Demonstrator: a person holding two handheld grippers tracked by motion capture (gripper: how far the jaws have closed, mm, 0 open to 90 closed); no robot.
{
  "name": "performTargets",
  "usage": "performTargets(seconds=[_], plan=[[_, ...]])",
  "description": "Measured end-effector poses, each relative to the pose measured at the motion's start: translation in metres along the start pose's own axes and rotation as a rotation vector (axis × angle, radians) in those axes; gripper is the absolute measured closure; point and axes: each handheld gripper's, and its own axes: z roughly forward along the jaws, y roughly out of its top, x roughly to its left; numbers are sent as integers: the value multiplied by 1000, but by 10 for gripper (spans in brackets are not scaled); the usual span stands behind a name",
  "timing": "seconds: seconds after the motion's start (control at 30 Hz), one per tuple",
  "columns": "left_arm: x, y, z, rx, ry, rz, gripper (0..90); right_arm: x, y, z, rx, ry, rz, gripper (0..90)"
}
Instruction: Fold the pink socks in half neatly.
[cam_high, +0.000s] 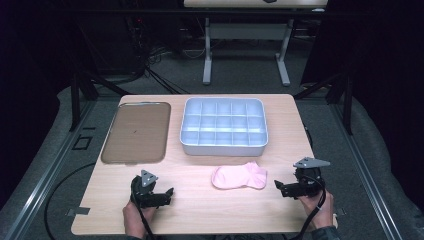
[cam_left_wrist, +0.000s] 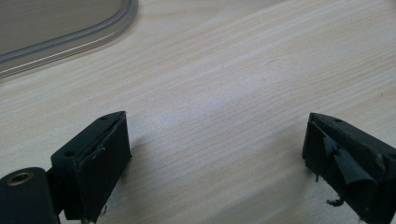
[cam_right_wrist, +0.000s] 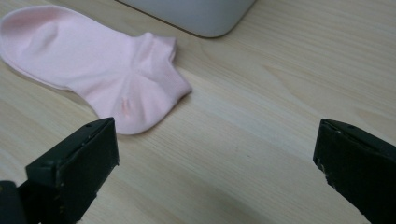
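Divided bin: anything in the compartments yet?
Empty. The divided bin shows bare grey cells in the high view; the pink sock lies flat on the table in front of it.

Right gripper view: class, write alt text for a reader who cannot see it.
A pink sock lies flat on a pale wooden table, just beyond the right gripper, whose two black jaws stand wide apart with nothing between them. A corner of a grey box sits behind the sock.
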Motion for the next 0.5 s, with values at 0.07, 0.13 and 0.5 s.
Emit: performTargets(seconds=[0.07, 0.13, 0.5], plan=[[0, 0, 0, -1, 0, 0, 75, 4, 5, 1, 7, 9, -18, 0], [0, 0, 0, 0, 0, 0, 75, 9, 11, 1, 11, 14, -36, 0], [0, 0, 0, 0, 1, -1, 75, 35, 39, 16, 42, 95, -104, 0]])
